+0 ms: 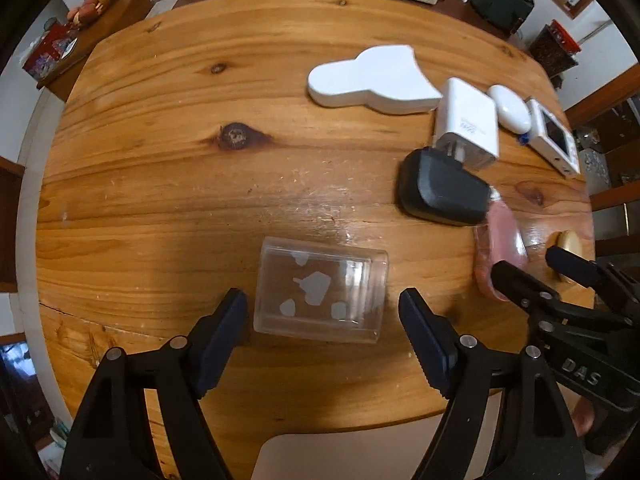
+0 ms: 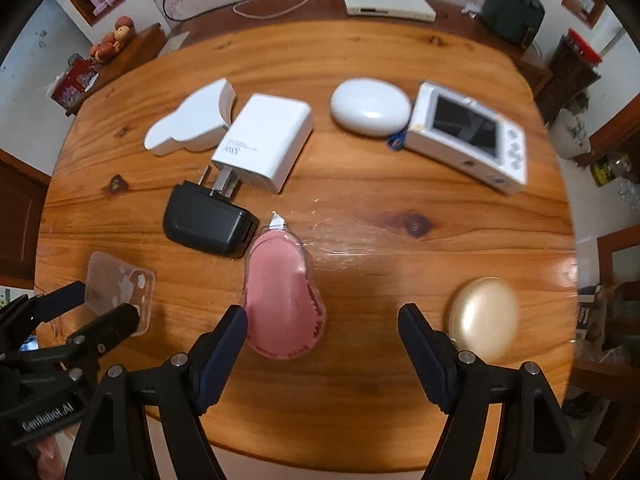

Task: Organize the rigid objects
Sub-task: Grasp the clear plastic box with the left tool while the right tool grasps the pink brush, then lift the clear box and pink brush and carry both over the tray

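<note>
My left gripper (image 1: 322, 310) is open and empty, its fingers on either side of a clear plastic box (image 1: 320, 290) on the wooden table (image 1: 160, 160). My right gripper (image 2: 322, 328) is open and empty above the near table edge, with a pink correction-tape dispenser (image 2: 282, 296) by its left finger and a gold oval case (image 2: 484, 318) beside its right finger. Farther back lie a black adapter (image 2: 206, 224), a white charger (image 2: 266, 142), a white cloud-shaped piece (image 2: 188, 124), a white oval case (image 2: 370, 106) and a white device with a screen (image 2: 468, 136).
A white router (image 2: 388, 4) and cable lie at the table's far side, a dark speaker (image 2: 514, 10) at far right. A side shelf with toys (image 2: 112, 44) stands at left. The right gripper shows in the left wrist view (image 1: 532, 272); the left gripper shows in the right wrist view (image 2: 100, 304).
</note>
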`<action>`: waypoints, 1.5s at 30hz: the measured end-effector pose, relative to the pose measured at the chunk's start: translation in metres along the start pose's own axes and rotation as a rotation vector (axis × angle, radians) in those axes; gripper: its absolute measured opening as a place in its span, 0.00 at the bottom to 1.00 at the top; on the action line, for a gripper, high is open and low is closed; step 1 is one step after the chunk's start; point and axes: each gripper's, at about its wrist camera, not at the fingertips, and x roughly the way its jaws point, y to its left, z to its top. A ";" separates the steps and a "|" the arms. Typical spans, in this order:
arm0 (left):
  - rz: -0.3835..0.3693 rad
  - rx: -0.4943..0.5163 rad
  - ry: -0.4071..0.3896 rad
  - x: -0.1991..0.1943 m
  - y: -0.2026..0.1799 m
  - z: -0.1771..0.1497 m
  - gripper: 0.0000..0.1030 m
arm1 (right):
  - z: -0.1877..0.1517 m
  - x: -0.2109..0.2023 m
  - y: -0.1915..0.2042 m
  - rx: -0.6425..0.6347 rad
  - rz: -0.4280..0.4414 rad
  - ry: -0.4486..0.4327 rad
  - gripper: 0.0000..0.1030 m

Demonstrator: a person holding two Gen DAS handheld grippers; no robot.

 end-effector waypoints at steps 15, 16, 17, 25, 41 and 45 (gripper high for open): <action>0.090 -0.062 0.069 0.021 0.006 0.006 0.77 | 0.013 0.008 0.019 -0.049 -0.048 0.073 0.76; 0.101 -0.055 0.067 0.022 0.004 0.005 0.77 | 0.013 0.010 0.021 -0.048 -0.047 0.083 0.72; 0.105 -0.050 0.062 0.022 0.003 0.006 0.77 | 0.013 0.012 0.021 -0.048 -0.041 0.098 0.67; 0.105 -0.043 0.013 0.018 -0.006 0.005 0.63 | 0.000 0.009 0.031 -0.083 -0.053 0.079 0.50; -0.012 0.016 -0.256 -0.119 -0.009 -0.042 0.63 | -0.047 -0.109 -0.014 0.008 0.084 -0.183 0.50; -0.029 0.063 -0.350 -0.171 -0.011 -0.066 0.63 | -0.080 -0.163 -0.023 -0.003 0.116 -0.276 0.50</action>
